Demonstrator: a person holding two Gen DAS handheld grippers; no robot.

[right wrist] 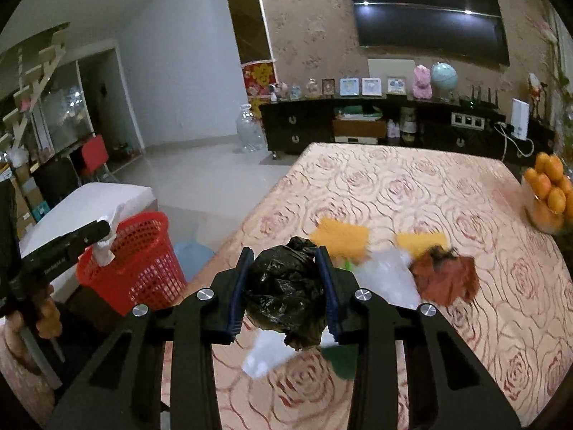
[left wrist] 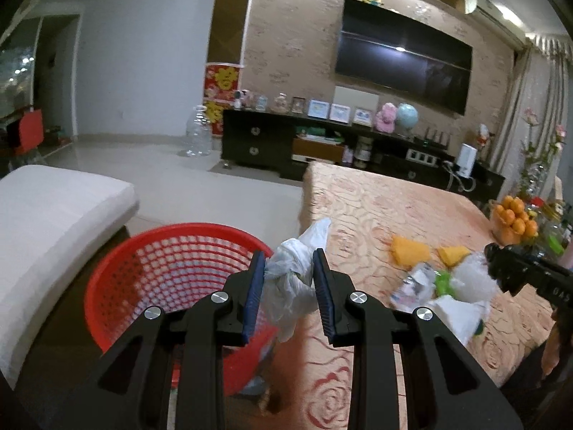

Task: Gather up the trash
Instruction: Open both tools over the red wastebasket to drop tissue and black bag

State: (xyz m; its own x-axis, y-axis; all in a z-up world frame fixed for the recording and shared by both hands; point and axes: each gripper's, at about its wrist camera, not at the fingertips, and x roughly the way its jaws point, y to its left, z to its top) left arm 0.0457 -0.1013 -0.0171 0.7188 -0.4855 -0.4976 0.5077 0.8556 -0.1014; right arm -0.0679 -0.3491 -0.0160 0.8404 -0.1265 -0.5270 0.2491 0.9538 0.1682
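Left wrist view: left gripper [left wrist: 289, 265] clamped on crumpled white plastic bag [left wrist: 292, 279], blue-padded fingers [left wrist: 255, 297] pressing it from both sides. Bag bulging out ahead of and below the fingertips, one tail sticking up past them. Red mesh basket [left wrist: 143, 276] just left of and below the fingers, standing on the floor beside the table [left wrist: 376, 200], rim open upward. Right of the fingers, on the rose-patterned cloth: two yellow pieces [left wrist: 408, 251], then a loose heap of clear and white wrappers [left wrist: 447, 290] with a green bit in it. Right gripper's black body entering from far right edge, over that heap. Bowl of oranges [left wrist: 515, 222] far right, near table edge.

Right wrist view: right gripper [right wrist: 284, 279] closed on crumpled black plastic bag [right wrist: 286, 294], fingers [right wrist: 331, 301] squeezing both sides, bag lifted clear of the cloth. Beneath the fingers: white scrap [right wrist: 265, 354] and a green scrap, blurred. Just ahead and right of fingertips: yellow pieces, clear plastic [right wrist: 390, 276], brown-red crumpled piece [right wrist: 447, 279]. Far left of the fingers: basket with left gripper's black tip holding the white bag over its rim. A hand [right wrist: 43, 308] gripping that tool's handle at left edge.
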